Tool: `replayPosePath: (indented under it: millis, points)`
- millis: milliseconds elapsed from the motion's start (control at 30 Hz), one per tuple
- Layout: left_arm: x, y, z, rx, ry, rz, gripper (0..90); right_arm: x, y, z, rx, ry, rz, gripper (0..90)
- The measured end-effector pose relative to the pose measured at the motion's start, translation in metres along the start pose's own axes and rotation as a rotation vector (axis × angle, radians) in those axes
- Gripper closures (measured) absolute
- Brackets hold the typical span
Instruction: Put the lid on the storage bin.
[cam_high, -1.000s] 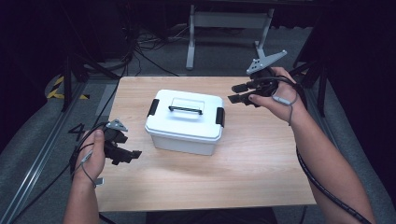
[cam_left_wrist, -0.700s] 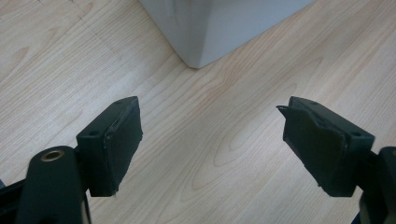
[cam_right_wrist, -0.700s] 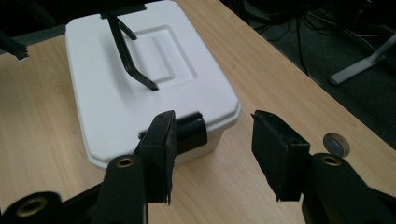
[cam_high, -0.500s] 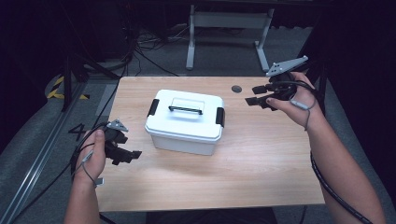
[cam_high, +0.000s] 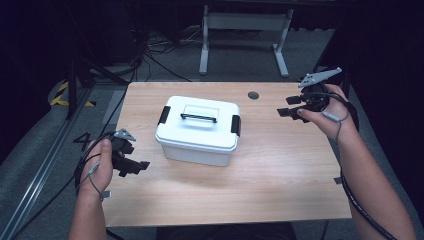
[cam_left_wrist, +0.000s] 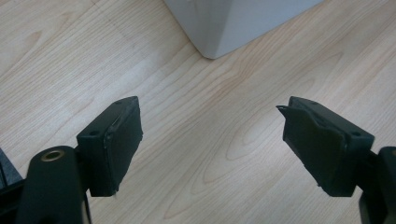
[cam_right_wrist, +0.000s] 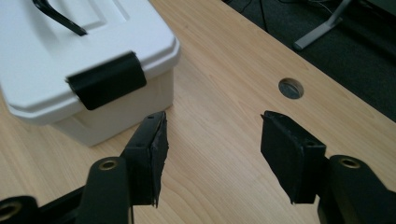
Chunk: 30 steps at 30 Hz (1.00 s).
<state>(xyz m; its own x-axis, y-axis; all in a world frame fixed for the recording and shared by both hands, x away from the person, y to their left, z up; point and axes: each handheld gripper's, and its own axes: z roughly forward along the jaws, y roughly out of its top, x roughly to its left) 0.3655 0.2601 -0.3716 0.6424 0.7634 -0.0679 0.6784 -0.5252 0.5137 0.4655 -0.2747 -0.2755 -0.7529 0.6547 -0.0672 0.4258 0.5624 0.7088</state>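
1. A white box (cam_high: 198, 131) with a clipped-on lid is being kept at the middle of the wooden tabletop (cam_high: 280, 175), a little toward the left side.
2. A black handle (cam_high: 198, 118) is lying flat on the lid; black latches (cam_high: 235, 125) are being shown at both short ends, folded down against the box.
3. The left tongs (cam_high: 134, 166) are being held just above the tabletop, near the box's front left corner, well short of touching it. Jaws are being held wide apart, nothing between them, bare wood under them in the left gripper view (cam_left_wrist: 210, 135).
4. The right tongs (cam_high: 287, 106) are being held over the right side of the tabletop, pointed toward the box's right end, apart from it. Jaws have just been opening and are standing wide apart, empty.
5. In the right gripper view the right tongs (cam_right_wrist: 212, 149) are being aimed past the box's latch (cam_right_wrist: 106, 85) and corner; gap visible between tongs and box.
6. A round cable hole (cam_high: 253, 95) is being seen near the far edge, between box and right hand (cam_high: 327, 112).
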Motion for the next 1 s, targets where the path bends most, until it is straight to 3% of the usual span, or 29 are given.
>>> replayPosePath:
  millis: [133, 367, 633, 767, 900, 1000]
  points:
    - [0.002, -0.001, -0.001, -0.026, 0.028, -0.035, 21.5, -0.009, -0.017, 0.003, 0.021, -0.019, 0.019, 41.2]
    - [0.001, -0.005, 0.0, -0.049, 0.03, -0.055, 21.5, -0.018, -0.04, 0.005, 0.032, -0.051, 0.039, 40.5]
    - [-0.001, -0.009, 0.004, -0.042, 0.029, -0.024, 21.3, -0.022, -0.067, 0.012, 0.034, -0.073, 0.068, 38.5]
    - [-0.003, -0.011, 0.005, -0.029, 0.008, -0.003, 21.0, -0.03, -0.088, 0.018, -0.008, -0.053, 0.109, 38.5]
    - [-0.002, -0.01, 0.007, -0.019, 0.018, -0.006, 20.9, -0.036, -0.113, 0.034, 0.037, -0.077, 0.13, 38.6]
    - [-0.002, -0.01, 0.008, -0.014, 0.021, -0.007, 21.0, -0.035, -0.12, 0.04, 0.045, -0.066, 0.14, 38.6]
